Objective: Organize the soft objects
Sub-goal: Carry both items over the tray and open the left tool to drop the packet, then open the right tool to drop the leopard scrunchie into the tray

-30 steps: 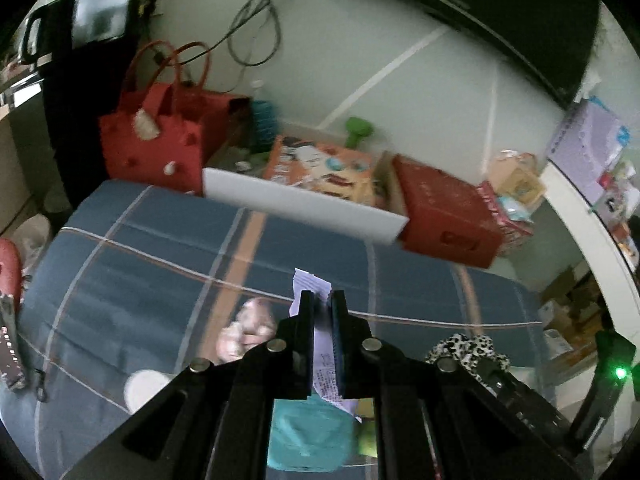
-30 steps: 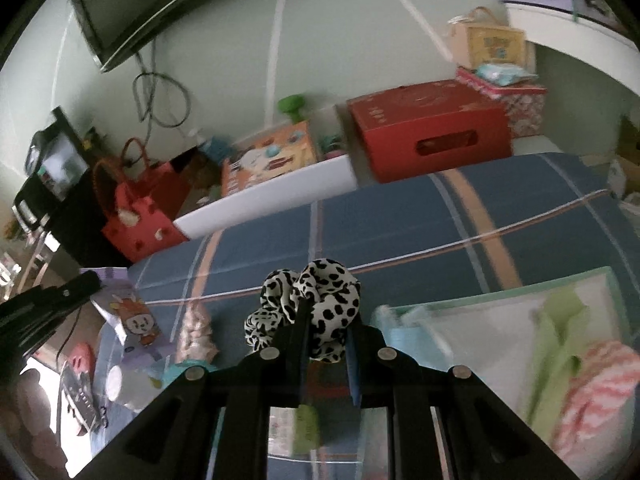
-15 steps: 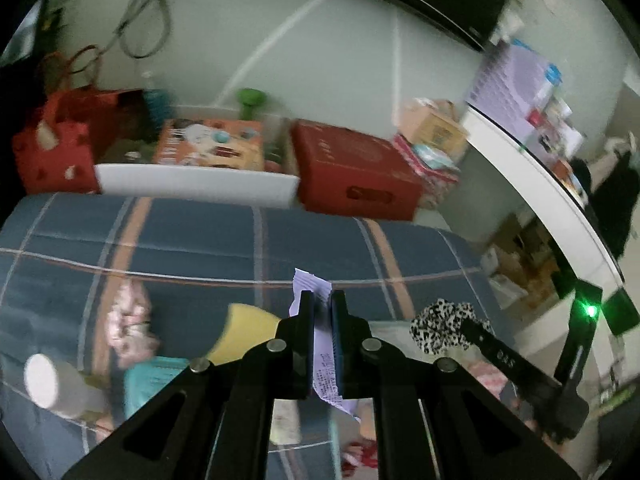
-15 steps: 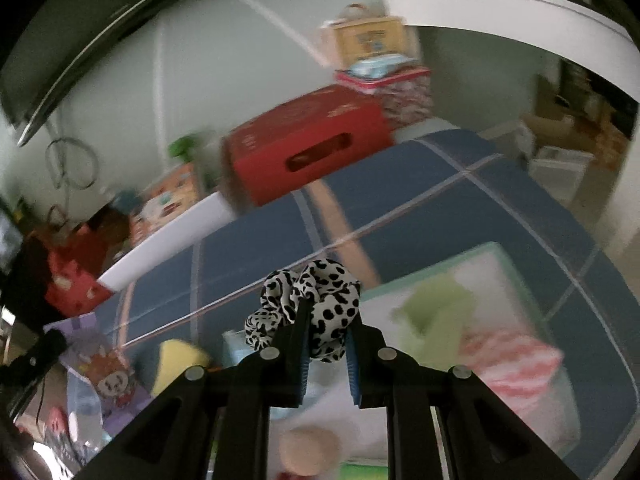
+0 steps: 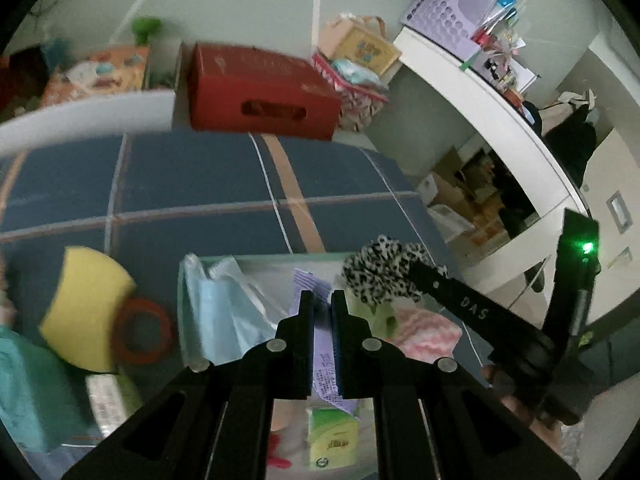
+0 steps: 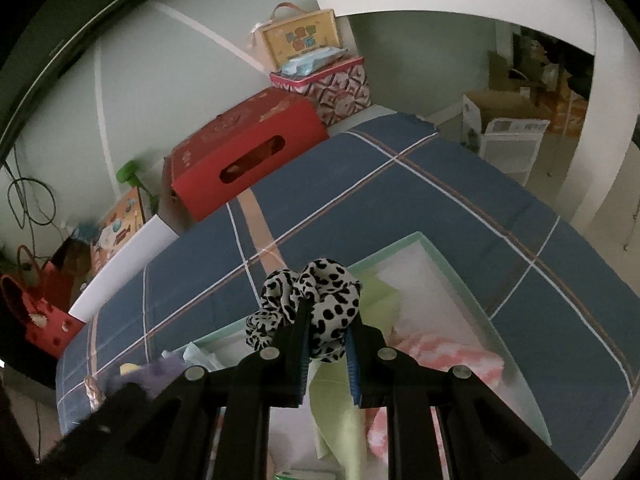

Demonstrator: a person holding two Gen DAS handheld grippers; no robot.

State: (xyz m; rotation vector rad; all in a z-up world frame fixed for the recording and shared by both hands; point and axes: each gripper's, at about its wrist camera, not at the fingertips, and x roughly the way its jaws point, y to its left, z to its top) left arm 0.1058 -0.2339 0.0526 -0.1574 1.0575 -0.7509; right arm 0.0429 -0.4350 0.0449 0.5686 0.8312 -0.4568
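Observation:
My left gripper (image 5: 321,295) is shut on a thin lilac printed packet (image 5: 326,364) and holds it over a pale green tray (image 5: 272,258) on the blue plaid bed. My right gripper (image 6: 326,312) is shut on a black-and-white spotted scrunchie (image 6: 310,300) above the same tray (image 6: 448,264); the scrunchie also shows in the left wrist view (image 5: 380,272). In the tray lie a pink-and-white striped cloth (image 6: 448,360), a light green cloth (image 6: 340,408) and a light blue cloth (image 5: 224,304).
A yellow sponge (image 5: 86,304), a red ring (image 5: 142,330) and a teal cloth (image 5: 28,392) lie on the bed left of the tray. A red box (image 6: 244,152) stands past the bed's far edge. A white desk (image 5: 480,92) stands at the right.
Both grippers have swung right and moved over the tray, each still holding its item. The tray and its cloths now lie directly below them.

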